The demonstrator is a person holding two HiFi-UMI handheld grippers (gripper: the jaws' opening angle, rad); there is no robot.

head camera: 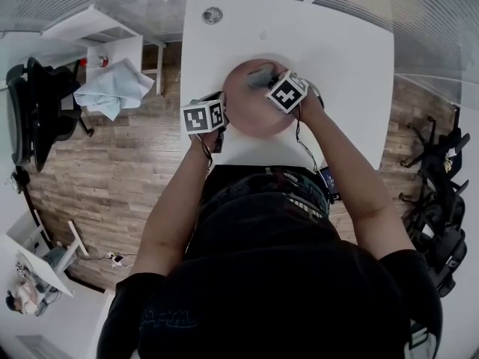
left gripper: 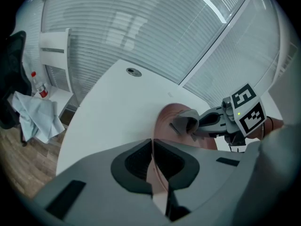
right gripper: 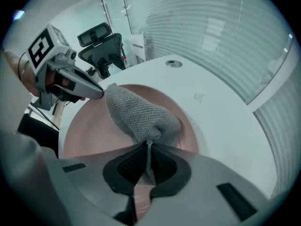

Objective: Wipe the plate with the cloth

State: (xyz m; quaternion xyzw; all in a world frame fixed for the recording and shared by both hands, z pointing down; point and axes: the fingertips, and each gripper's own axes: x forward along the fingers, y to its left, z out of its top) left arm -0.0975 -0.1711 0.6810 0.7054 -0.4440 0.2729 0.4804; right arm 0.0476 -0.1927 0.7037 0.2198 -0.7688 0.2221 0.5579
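With my left gripper (left gripper: 152,147) pinched shut on the rim of the pink plate (left gripper: 164,119) I steady it on the white table (head camera: 337,66), while my right gripper (right gripper: 148,149), jaws clamped on the bunched grey cloth (right gripper: 136,114), presses that cloth onto the plate's face to wipe it
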